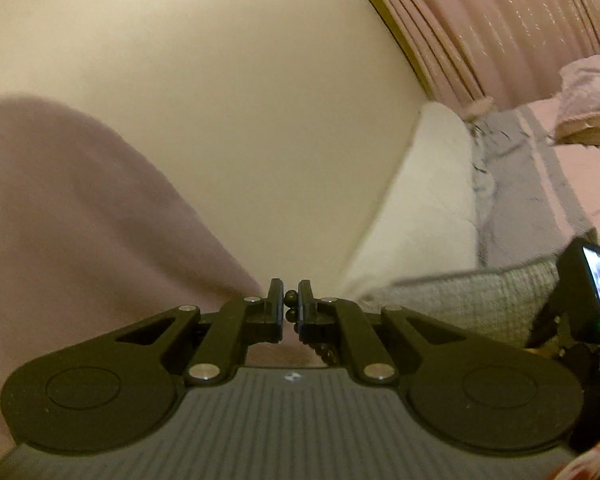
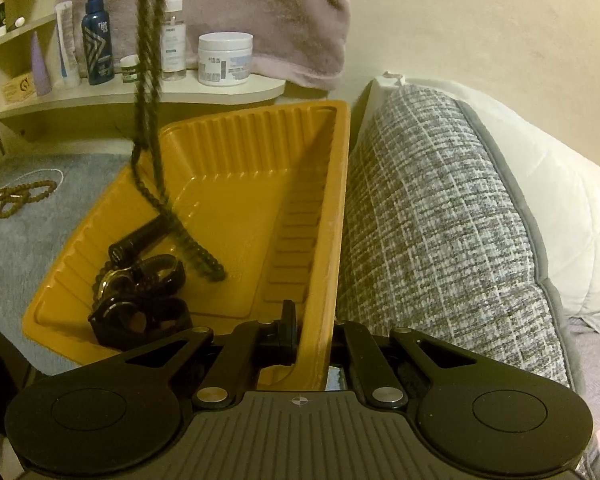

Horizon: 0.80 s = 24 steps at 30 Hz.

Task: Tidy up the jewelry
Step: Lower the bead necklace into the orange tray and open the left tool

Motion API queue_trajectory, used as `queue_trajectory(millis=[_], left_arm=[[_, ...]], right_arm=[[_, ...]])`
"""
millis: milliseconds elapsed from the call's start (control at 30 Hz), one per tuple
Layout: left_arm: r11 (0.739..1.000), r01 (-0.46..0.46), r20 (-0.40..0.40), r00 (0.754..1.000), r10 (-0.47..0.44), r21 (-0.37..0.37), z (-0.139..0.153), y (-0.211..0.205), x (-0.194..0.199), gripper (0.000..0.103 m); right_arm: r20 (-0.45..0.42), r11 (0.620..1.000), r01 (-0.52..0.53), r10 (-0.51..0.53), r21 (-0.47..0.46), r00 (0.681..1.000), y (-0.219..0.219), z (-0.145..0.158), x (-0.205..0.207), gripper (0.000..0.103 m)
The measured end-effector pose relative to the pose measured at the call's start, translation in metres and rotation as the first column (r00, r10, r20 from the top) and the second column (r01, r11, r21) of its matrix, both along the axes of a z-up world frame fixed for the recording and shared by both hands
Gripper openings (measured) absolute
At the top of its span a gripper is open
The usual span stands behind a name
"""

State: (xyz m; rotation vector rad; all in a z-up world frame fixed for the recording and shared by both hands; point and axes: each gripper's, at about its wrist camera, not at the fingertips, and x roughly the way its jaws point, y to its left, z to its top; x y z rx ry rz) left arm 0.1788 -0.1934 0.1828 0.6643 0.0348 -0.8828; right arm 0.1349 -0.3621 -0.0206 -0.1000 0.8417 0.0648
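1. Beaded necklace [image 1: 291, 306] first: in the left wrist view the left tongs [image 1: 291, 300] are clenched on it, a couple of dark round beads pinched between the two pads, and more of the strand drops out of sight below the right-hand finger.
2. Same view, the tongs are held up in the air facing a cream wall [image 1: 240, 100]. Pink curtain [image 1: 500, 20] upper right, white pillow [image 1: 432, 200] and a grey woven cushion [image 1: 480, 300] lower right, blurry mauve fabric [image 1: 80, 220] on the left.
3. Right wrist view: the necklace [image 2: 148, 80] hangs down from the top of the frame as a doubled dark strand, and its lower end lies on the floor of the yellow tray [image 2: 260, 208].
4. Right tongs [image 2: 314, 336] are grasping the tray's right wall near its front corner, one finger inside, the other outside.
5. Also in the tray, front left: a pile of dark watches [image 2: 140, 300] and a black tube-shaped thing [image 2: 140, 240].
6. Tray sits on a blue-grey bed cover [image 2: 28, 248], jammed right against the cushion [image 2: 440, 220].
7. A brown bead bracelet [image 2: 20, 196] lies on the cover, well apart from the tray.
8. Behind is a shelf [image 2: 140, 100] with bottles and a white jar [image 2: 225, 59].
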Motion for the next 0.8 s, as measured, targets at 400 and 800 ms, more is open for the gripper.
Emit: queue_trajectory(millis=[400,800], left_arm=[[0.996,-0.023,-0.228,0.973,0.043,0.09,-0.087,-0.029,0.027,0.006],[0.992,-0.046,-0.316,0.945,0.082,0.118,-0.116,-0.03,0.035,0.008]], right_arm=[[-0.022,1.0,-0.009,0.009,0.002,1.0,-0.002,-0.002,0.002,0.004],[-0.025,1.0,-0.009,0.009,-0.001,1.0,-0.002,-0.002,0.005,0.004]])
